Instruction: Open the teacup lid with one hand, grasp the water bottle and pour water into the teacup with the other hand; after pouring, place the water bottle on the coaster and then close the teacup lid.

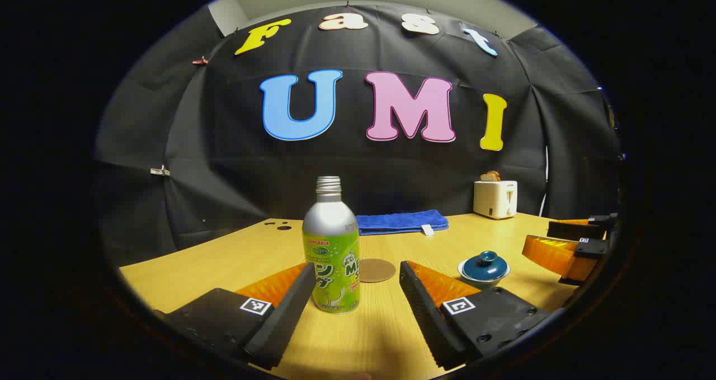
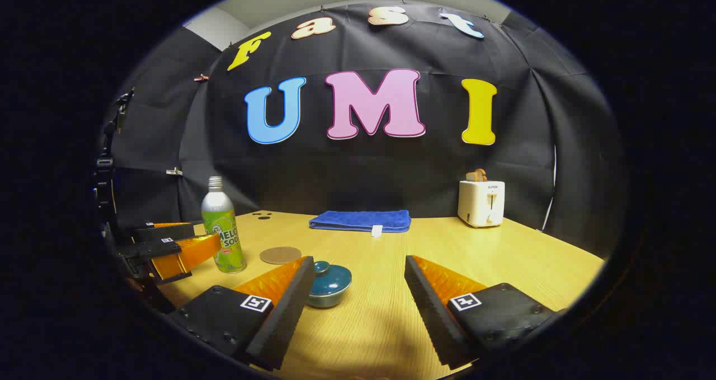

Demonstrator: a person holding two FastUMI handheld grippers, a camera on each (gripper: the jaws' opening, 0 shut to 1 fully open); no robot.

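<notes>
Both my claws are spread wide and hold nothing. Left claw (image 1: pixel 358 307) has the water bottle (image 1: pixel 331 245) standing just past its left finger; the coaster (image 1: pixel 376 270) lies behind. Right claw (image 2: pixel 358 304) has the teacup (image 2: pixel 327 284) — lid on — beside its left finger. Bare desk (image 2: pixel 503 257) reaches back to the blue towel (image 2: pixel 361 221) and toaster (image 2: pixel 481 202).

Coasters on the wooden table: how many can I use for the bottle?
1. A single round brown cork coaster lies flat on the light wooden table, just right of and behind the green-labelled silver metal bottle, left of the lidded teal teacup. Nothing rests on it.
</notes>
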